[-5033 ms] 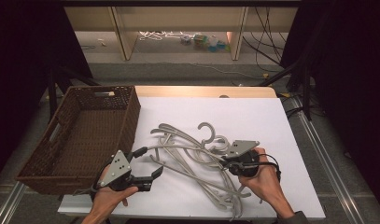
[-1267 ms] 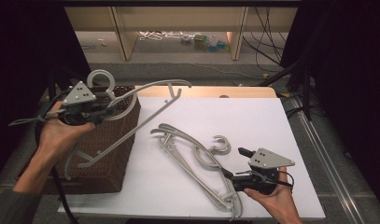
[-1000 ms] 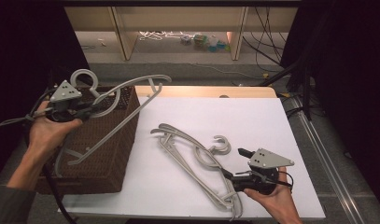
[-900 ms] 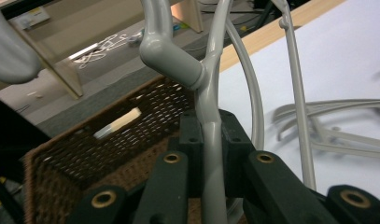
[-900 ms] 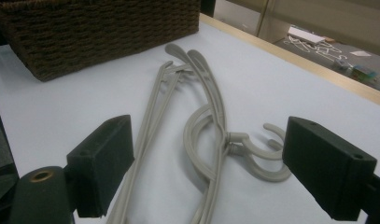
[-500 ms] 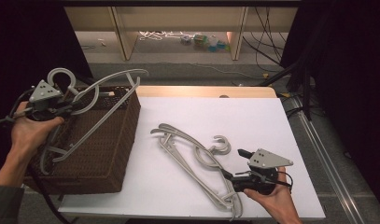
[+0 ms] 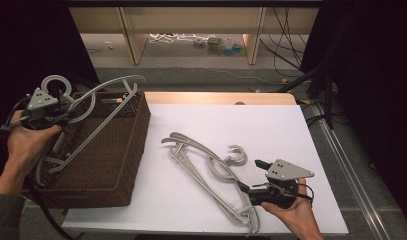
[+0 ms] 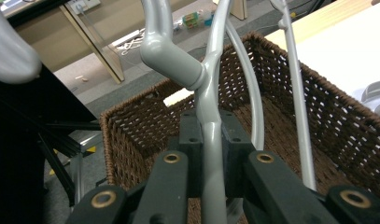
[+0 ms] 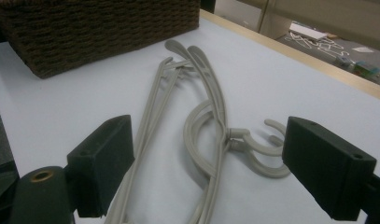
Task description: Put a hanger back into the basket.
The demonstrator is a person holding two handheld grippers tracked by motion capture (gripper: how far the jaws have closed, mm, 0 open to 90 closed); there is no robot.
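My left gripper (image 7: 66,116) is shut on a grey plastic hanger (image 7: 98,120), held tilted over the brown wicker basket (image 7: 118,172) at the table's left; the hanger's lower end dips inside the basket. In the left gripper view the pads (image 8: 190,140) clamp the grey hanger (image 8: 208,116) just below its hook, above the basket (image 8: 145,126). My right gripper (image 7: 245,192) rests open near the front right of the white table (image 7: 281,130), next to a pile of grey hangers (image 7: 206,165). The right gripper view has its jaws spread wide over those hangers (image 9: 211,116).
The basket takes up the table's left side. A wooden strip (image 7: 216,97) edges the table's far side. Beyond it stand shelf legs (image 7: 128,35) and small clutter (image 7: 218,44) on the floor. Black cables (image 7: 321,75) run at the right.
My left hand has carried the hanger leftward and lower, from above the basket's right wall to over its left side. The right gripper has stayed still beside the hangers.
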